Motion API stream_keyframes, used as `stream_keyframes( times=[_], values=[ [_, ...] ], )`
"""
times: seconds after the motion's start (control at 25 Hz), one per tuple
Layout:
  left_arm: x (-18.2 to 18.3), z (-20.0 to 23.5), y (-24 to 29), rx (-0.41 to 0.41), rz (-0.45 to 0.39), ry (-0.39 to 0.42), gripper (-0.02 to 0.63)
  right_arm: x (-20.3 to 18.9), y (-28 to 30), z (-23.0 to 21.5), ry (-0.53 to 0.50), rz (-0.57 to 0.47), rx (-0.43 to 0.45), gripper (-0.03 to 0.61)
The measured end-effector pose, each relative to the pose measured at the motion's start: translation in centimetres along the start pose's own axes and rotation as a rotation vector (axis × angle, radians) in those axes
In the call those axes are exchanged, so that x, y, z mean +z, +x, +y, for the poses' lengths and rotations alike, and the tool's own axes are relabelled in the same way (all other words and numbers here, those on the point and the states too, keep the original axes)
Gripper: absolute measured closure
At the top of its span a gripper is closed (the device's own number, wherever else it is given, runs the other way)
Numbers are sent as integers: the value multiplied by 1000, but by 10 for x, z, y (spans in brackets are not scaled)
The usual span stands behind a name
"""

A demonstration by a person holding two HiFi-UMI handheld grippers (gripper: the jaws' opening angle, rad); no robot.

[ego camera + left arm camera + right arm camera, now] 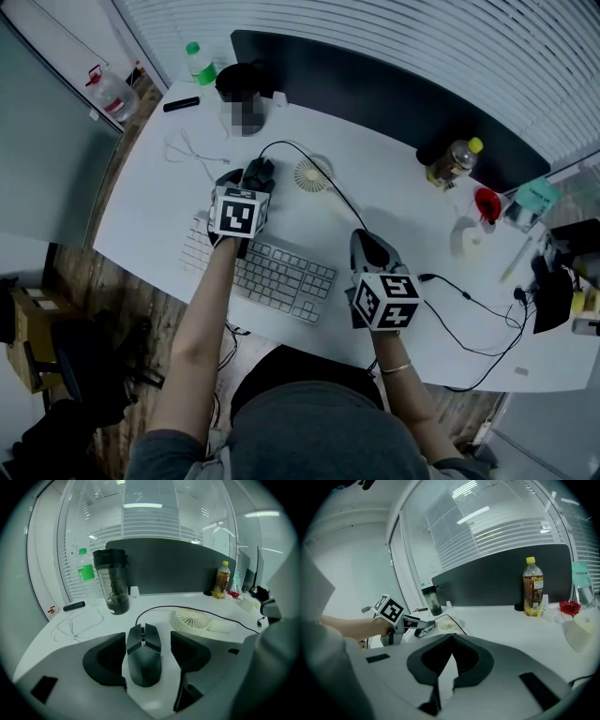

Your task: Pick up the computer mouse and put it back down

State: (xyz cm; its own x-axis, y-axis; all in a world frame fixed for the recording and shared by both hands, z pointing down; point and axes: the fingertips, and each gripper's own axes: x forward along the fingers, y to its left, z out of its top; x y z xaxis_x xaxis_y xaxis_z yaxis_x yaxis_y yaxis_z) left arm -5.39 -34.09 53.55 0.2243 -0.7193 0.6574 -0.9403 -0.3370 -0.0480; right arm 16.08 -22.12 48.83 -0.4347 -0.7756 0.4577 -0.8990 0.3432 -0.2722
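Between spread jaws of left hand-held gripper (148, 638): computer mouse (144, 662) | right hand-held gripper (452, 640) clenched

The mouse (144, 656) looks like matt black plastic with a faint sheen along its top, and the desk (403, 197) is smooth and white with a soft gloss. The keyboard (281, 277) is pale matt plastic, the bottle (533, 590) is clear glossy plastic, and the floor (122, 281) seems wood-grained, though it is dim there.

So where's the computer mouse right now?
In the left gripper view, the mouse lies on the white desk between the left gripper's open jaws, near the little white fan.
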Motion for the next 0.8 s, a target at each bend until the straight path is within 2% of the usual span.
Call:
stream_keyframes(
  times=[0.44,0.8],
  values=[
    [-10,8,26,7,65,-12,325,-5,5,1,6,22,13,574],
    [-8,11,33,19,78,8,325,-11,6,-3,20,42,18,574]
  ],
)
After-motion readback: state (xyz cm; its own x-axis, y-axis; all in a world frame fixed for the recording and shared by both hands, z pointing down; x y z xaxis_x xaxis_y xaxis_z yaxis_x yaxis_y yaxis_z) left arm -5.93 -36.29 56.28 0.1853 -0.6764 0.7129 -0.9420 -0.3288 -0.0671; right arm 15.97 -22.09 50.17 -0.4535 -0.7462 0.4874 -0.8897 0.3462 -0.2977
